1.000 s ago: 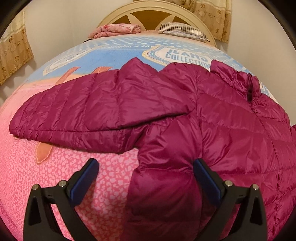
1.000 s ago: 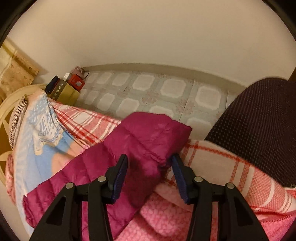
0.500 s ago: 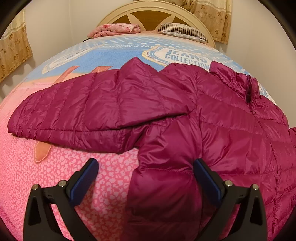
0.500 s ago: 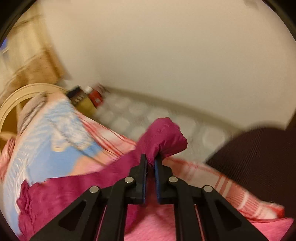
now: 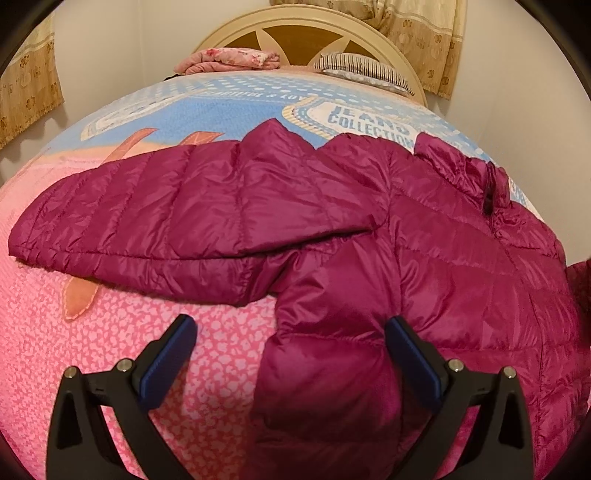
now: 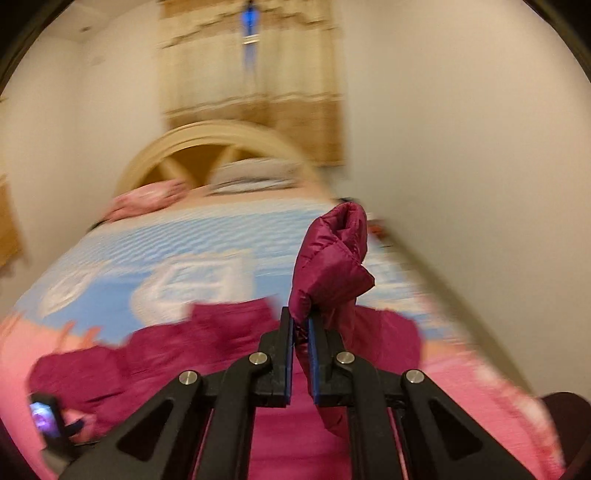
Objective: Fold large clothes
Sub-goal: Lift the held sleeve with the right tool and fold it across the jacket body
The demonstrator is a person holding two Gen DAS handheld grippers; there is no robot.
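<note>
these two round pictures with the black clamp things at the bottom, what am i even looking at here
Each picture comes from a wide-angle camera fixed on a hand-held clamp; a person holds one clamp in each hand. There is no robot arm. The black prongs at the bottom are the clamp's own two fingers.

The left gripper is open and hovers above a dark pink puffer jacket spread on a bed with a pink and blue cover. One sleeve lies stretched out to the side.

The right gripper is shut on the other sleeve's cuff and holds it up above the bed. That picture is blurred because the hand is moving fast. A pillow and folded pink cloth sit by the headboard.
</note>
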